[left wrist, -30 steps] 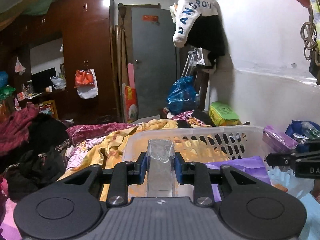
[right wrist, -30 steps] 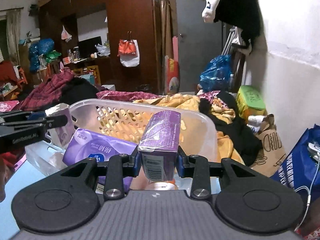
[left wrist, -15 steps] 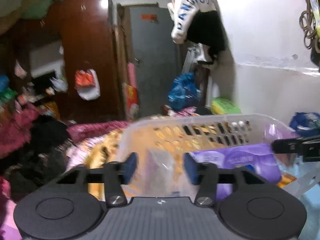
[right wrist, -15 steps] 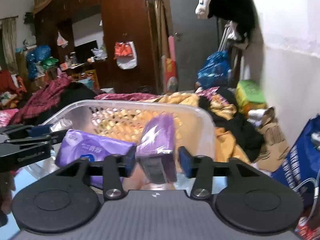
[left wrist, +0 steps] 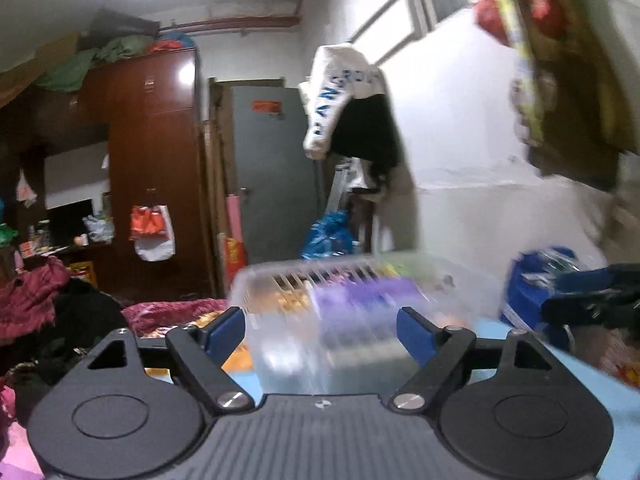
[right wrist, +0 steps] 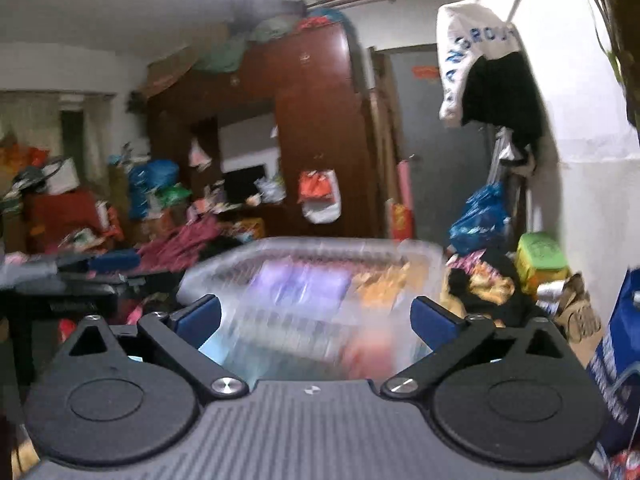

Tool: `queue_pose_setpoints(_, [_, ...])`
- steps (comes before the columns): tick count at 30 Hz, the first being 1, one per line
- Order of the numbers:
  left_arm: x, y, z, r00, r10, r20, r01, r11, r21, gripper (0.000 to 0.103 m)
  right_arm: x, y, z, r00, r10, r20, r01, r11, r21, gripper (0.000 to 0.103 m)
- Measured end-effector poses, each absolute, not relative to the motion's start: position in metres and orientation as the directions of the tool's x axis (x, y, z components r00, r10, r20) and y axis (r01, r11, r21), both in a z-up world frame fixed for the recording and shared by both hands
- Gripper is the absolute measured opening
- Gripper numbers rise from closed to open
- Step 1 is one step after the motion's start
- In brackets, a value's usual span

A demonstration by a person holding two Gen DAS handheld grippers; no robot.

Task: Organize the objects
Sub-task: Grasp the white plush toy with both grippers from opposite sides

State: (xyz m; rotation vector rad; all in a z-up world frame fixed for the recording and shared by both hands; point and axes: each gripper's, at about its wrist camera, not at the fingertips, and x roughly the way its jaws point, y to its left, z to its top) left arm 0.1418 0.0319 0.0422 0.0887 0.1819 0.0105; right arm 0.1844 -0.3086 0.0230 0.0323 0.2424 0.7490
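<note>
Two grippers are hanging wide open and empty before a clear plastic basket [left wrist: 360,280], which is sitting on the light blue desk [left wrist: 520,364]. Blurred purple packs [right wrist: 304,284] are lying inside that basket. Left gripper [left wrist: 320,326] and right gripper [right wrist: 316,316] are each gripping nothing.

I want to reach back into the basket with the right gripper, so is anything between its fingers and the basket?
Nothing visible: the right gripper is open and empty, and the clear basket lies directly ahead, though motion blur hides detail.
</note>
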Motion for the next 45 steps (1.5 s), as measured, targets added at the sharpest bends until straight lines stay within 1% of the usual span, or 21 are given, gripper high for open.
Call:
queue_pose_setpoints(3, [0.104, 0.023, 0.012, 0.987, -0.004, -0.161, 0.02, 0.996, 0.092, 0.086, 0.16, -0.319, -0.016, 0.681, 0.693, -0.238, -0.69, 0.716, 0.111, 0.103])
queue_pose_setpoints(5, [0.083, 0.021, -0.004, 0.985, -0.043, -0.165, 0.053, 0.997, 0.058, 0.086, 0.156, -0.323, -0.036, 0.66, 0.702, -0.269, -0.694, 0.706, 0.139, 0.103])
queue_pose_setpoints(6, [0.076, 0.021, -0.01, 0.985, -0.052, -0.165, 0.061, 0.997, 0.046, 0.086, 0.155, -0.322, -0.044, 0.631, 0.719, -0.291, -0.711, 0.686, 0.155, 0.103])
queue_pose_setpoints(8, [0.061, 0.018, -0.023, 0.984, -0.056, -0.17, 0.065, 0.997, 0.052, 0.086, 0.159, -0.311, -0.047, 0.59, 0.736, -0.332, -0.744, 0.655, 0.131, 0.1])
queue_pose_setpoints(11, [0.055, 0.013, -0.034, 0.974, -0.068, -0.215, 0.082, 0.995, 0.058, 0.086, 0.165, -0.289, -0.043, 0.58, 0.733, -0.356, -0.758, 0.646, 0.093, 0.093])
queue_pose_setpoints(13, [0.058, 0.01, -0.042, 0.969, -0.065, -0.24, 0.081, 0.995, 0.06, 0.086, 0.168, -0.28, -0.045, 0.56, 0.735, -0.382, -0.776, 0.627, 0.067, 0.081])
queue_pose_setpoints(14, [0.059, 0.009, -0.045, 0.966, -0.072, -0.25, 0.089, 0.995, 0.055, 0.086, 0.169, -0.275, -0.046, 0.551, 0.735, -0.395, -0.784, 0.619, 0.058, 0.079])
queue_pose_setpoints(19, [0.059, 0.0, -0.059, 0.953, -0.098, -0.288, 0.12, 0.991, 0.062, 0.086, 0.162, -0.258, -0.057, 0.524, 0.726, -0.445, -0.81, 0.586, 0.002, 0.059])
queue_pose_setpoints(21, [0.061, -0.001, -0.064, 0.948, -0.099, -0.301, 0.122, 0.991, 0.058, 0.086, 0.156, -0.259, -0.056, 0.517, 0.728, -0.45, -0.817, 0.576, -0.007, 0.057])
queue_pose_setpoints(23, [0.063, -0.003, -0.068, 0.946, -0.099, -0.309, 0.121, 0.991, 0.051, 0.082, 0.154, -0.256, -0.055, 0.52, 0.728, -0.447, -0.821, 0.57, -0.028, 0.057])
queue_pose_setpoints(27, [0.068, -0.008, -0.071, 0.939, -0.098, -0.328, 0.122, 0.991, 0.055, 0.067, 0.154, -0.251, -0.056, 0.504, 0.729, -0.464, -0.832, 0.553, -0.034, 0.052])
queue_pose_setpoints(29, [0.069, -0.009, -0.071, 0.936, -0.103, -0.337, 0.128, 0.99, 0.054, 0.062, 0.154, -0.249, -0.056, 0.501, 0.726, -0.47, -0.835, 0.549, -0.042, 0.051])
queue_pose_setpoints(32, [0.069, -0.01, -0.072, 0.938, -0.09, -0.336, 0.117, 0.991, 0.06, 0.047, 0.156, -0.244, -0.058, 0.5, 0.718, -0.484, -0.837, 0.544, -0.057, 0.049])
queue_pose_setpoints(33, [0.069, -0.009, -0.071, 0.938, -0.088, -0.335, 0.115, 0.992, 0.06, 0.038, 0.158, -0.241, -0.059, 0.491, 0.719, -0.491, -0.841, 0.538, -0.053, 0.04])
queue_pose_setpoints(34, [0.068, -0.007, -0.071, 0.937, -0.089, -0.337, 0.114, 0.992, 0.056, 0.034, 0.159, -0.242, -0.059, 0.487, 0.723, -0.49, -0.843, 0.536, -0.047, 0.025])
queue_pose_setpoints(37, [0.068, -0.001, -0.07, 0.939, -0.089, -0.332, 0.111, 0.993, 0.048, 0.03, 0.157, -0.248, -0.059, 0.492, 0.73, -0.475, -0.838, 0.546, -0.028, 0.02])
queue_pose_setpoints(40, [0.065, 0.001, -0.066, 0.946, -0.086, -0.313, 0.107, 0.993, 0.052, 0.029, 0.154, -0.251, -0.058, 0.493, 0.736, -0.464, -0.836, 0.548, -0.02, 0.017])
queue_pose_setpoints(45, [0.062, 0.007, -0.062, 0.956, -0.077, -0.282, 0.1, 0.993, 0.066, 0.028, 0.138, -0.249, -0.057, 0.515, 0.733, -0.445, -0.833, 0.551, -0.056, 0.015])
